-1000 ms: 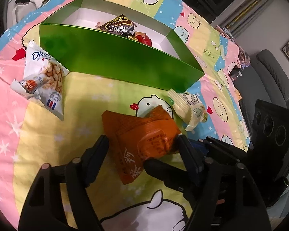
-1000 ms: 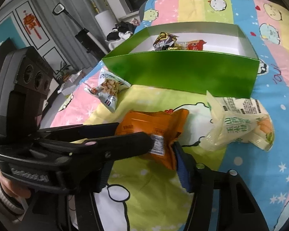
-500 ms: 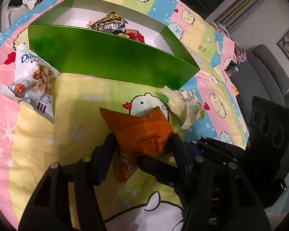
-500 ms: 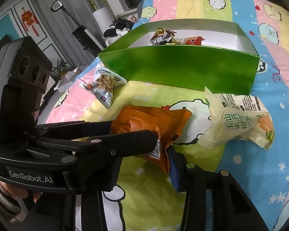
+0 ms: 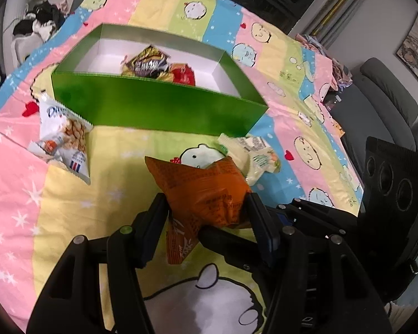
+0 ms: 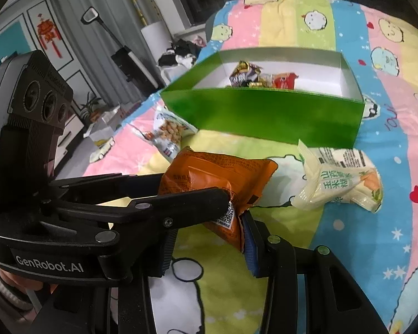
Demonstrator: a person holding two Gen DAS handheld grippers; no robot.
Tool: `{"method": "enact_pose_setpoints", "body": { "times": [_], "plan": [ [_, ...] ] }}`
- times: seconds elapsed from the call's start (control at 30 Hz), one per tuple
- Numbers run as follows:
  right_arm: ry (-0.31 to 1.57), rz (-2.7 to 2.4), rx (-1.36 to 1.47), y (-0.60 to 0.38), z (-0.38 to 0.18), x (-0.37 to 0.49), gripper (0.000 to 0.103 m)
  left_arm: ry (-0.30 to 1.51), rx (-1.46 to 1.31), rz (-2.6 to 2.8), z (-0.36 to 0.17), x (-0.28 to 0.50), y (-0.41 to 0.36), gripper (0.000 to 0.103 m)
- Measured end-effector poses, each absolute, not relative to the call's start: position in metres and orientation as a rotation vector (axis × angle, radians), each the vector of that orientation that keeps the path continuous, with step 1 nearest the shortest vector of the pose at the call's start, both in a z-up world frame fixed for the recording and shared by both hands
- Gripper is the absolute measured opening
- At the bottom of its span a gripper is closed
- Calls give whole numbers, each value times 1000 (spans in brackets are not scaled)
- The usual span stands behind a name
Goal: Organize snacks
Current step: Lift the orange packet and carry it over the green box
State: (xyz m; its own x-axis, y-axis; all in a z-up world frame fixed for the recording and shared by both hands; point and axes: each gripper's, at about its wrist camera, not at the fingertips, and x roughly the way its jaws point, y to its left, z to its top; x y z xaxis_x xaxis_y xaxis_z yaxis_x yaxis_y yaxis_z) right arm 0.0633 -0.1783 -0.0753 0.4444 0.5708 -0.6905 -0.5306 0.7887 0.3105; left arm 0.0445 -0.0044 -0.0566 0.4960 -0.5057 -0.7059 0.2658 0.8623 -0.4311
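An orange snack packet (image 5: pixel 203 183) (image 6: pixel 217 172) hangs just above the cartoon blanket, gripped from two sides. My left gripper (image 5: pixel 206 203) (image 6: pixel 192 186) is shut on its middle, both pads denting the wrapper. My right gripper (image 6: pixel 209 233) (image 5: pixel 242 220) comes in from the right and is shut on the packet's near end with the barcode. Behind stands a green box (image 5: pixel 158 108) (image 6: pixel 264 114) with a white inside, holding a few wrapped snacks (image 5: pixel 150 64) (image 6: pixel 245 75).
A white peanut packet (image 5: pixel 67 136) (image 6: pixel 170 133) lies left of the box's front wall. A pale yellow packet (image 5: pixel 259 156) (image 6: pixel 340 181) lies by the box's right corner. A grey chair (image 5: pixel 381 103) stands off the blanket's right edge.
Both grippers have narrowed onto the orange packet and raised it off the blanket. The box now sits lower in both views.
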Motion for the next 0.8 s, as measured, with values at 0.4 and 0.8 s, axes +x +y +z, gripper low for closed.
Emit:
{"method": "enact_pose_setpoints", "body": {
  "times": [0.4,0.8],
  "plan": [
    [806,672,16,-176,-48,49,44,876,-265,-484,-31,33,-5,58],
    [750,668,1,-174,-34,52,44,817,-250,-494,-13,35,-3,58]
  ]
}}
